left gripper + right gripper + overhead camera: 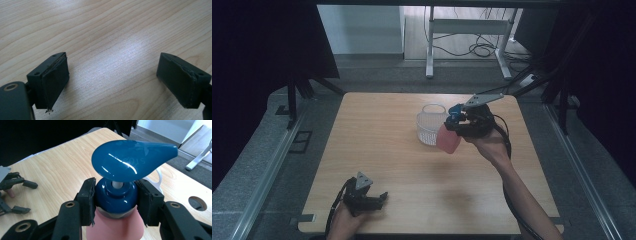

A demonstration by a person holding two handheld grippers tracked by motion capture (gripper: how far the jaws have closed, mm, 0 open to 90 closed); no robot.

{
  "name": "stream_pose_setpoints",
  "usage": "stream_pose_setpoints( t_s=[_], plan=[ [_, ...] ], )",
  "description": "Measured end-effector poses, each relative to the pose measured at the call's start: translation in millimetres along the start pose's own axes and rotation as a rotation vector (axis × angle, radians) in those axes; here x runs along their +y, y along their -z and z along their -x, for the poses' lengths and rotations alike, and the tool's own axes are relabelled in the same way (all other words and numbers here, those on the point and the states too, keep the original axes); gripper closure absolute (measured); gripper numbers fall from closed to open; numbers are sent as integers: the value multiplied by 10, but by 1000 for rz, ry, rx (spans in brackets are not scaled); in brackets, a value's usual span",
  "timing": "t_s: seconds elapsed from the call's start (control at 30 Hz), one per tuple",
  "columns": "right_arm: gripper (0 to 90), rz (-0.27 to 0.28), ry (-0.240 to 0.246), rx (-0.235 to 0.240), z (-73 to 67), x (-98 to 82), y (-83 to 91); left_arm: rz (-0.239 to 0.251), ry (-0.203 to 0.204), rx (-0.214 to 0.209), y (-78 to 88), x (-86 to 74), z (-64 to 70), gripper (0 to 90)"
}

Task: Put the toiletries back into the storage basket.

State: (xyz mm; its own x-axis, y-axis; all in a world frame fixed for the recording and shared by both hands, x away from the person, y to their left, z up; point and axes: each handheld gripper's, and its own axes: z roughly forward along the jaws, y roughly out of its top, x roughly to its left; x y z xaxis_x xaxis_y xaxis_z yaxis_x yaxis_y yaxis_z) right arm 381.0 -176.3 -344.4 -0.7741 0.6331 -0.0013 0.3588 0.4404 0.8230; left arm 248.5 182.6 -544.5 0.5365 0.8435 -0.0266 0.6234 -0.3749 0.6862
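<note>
High view: right gripper (455,121) raised over the wooden table (377,150), clamped on the blue collar of a pink pump bottle (448,138). Bottle tilted, lifted off the tabletop, just right of the clear ribbed basket (428,127) and overlapping its right edge in the picture; contact with the basket not to be told. Basket standing a little beyond the table's middle. Left gripper (381,197) well apart from the basket, at the near edge of the table, low on the wood, jaws apart with nothing between them.

Left gripper view: left gripper (113,75) spread wide, its two black pads (53,77) far apart over bare wood grain of the table (107,30).

Right gripper view: right gripper (116,198) closed narrow on the pump bottle (115,227), pads pressed on either side of the glossy blue collar just under the broad blue pump head (130,157). Pink body below the jaws. A curve of the basket rim (158,175) peeking out just behind the pump head. Left gripper (17,185) far off that way, resting near the table (62,162) edge.
</note>
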Motion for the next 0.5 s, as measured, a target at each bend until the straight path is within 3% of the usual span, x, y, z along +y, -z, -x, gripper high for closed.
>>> stream_pose_setpoints(
  t_s=[0.5],
  plan=[
    [531,10,9,-17,103,191,-107,0,-1,0,0,0,-1,104]
  ],
)
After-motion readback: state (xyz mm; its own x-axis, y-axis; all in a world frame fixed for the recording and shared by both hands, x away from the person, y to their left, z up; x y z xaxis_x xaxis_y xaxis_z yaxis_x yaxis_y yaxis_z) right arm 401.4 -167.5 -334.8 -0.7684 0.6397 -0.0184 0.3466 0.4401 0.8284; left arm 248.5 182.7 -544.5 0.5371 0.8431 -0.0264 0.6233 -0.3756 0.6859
